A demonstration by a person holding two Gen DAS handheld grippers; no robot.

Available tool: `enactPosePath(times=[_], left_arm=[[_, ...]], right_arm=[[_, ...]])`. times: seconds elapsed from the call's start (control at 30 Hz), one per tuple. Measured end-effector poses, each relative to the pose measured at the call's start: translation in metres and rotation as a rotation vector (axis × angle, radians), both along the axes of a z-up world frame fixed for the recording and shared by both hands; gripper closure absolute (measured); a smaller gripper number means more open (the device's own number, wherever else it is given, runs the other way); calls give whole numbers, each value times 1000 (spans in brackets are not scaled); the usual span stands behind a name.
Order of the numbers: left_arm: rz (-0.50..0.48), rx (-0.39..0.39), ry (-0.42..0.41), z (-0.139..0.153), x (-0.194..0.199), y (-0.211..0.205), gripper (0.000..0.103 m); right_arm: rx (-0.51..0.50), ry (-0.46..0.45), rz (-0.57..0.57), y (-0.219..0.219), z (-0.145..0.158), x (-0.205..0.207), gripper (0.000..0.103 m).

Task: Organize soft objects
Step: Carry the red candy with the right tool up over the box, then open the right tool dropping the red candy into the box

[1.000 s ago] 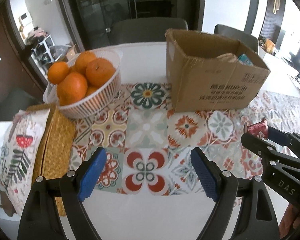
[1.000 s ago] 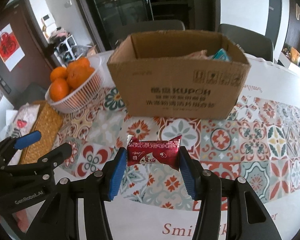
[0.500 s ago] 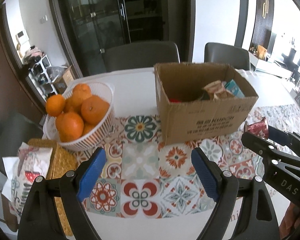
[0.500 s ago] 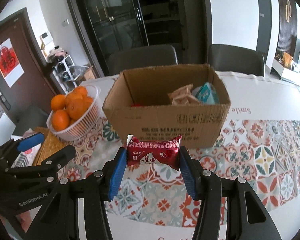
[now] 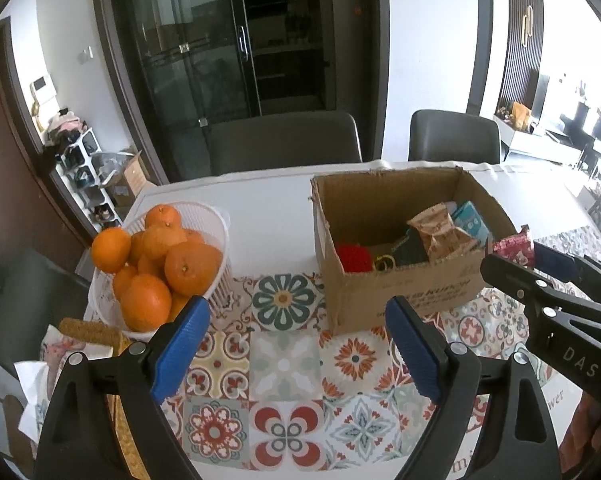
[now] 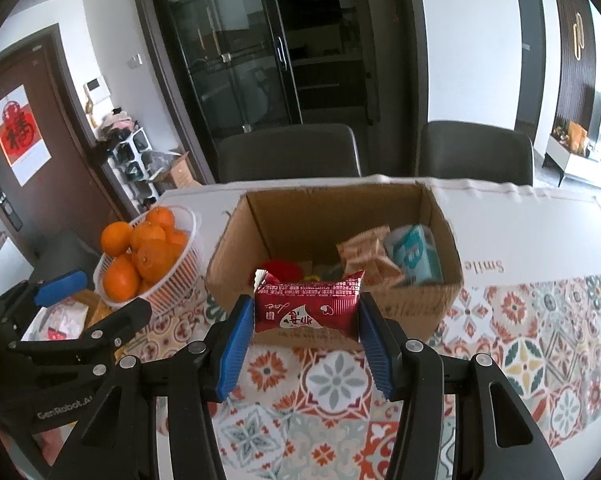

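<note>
Already, in the left wrist view, the cardboard box (image 5: 400, 280) holds several soft items (a red ball, snack packets, a teal pack). The left gripper (image 5: 296, 350), well short of the box, gapes wide and carries nothing.

From the right wrist, the right gripper (image 6: 306, 330) pinches a red snack packet (image 6: 308, 306) just before the box's near wall; dropping it in seems the step left.

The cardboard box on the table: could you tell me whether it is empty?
Not empty. The box is open-topped and holds a brown packet, a blue pack and something red.
</note>
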State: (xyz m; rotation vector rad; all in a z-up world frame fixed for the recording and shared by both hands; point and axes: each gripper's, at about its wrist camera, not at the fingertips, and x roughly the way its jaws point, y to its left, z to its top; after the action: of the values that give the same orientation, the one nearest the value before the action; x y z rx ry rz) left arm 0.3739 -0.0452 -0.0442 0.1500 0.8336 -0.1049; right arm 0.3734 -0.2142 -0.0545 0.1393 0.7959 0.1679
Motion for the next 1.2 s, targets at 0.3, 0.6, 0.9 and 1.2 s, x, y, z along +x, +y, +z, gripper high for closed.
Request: enactPosePath(times=[0.3, 0.6, 0.9, 1.2], left_arm=[[17, 1, -37, 12, 23, 7, 6], [30, 31, -66, 13, 44, 13, 4], [60, 53, -46, -1, 62, 22, 4], [77, 51, -37, -5, 62, 29, 4]], right_arm=[[-2, -18, 22, 8, 9, 28, 50], [-2, 20, 56, 19, 0, 62, 50], [3, 102, 76, 28, -27, 96, 43], [-27, 112, 57, 33, -28, 95, 38]])
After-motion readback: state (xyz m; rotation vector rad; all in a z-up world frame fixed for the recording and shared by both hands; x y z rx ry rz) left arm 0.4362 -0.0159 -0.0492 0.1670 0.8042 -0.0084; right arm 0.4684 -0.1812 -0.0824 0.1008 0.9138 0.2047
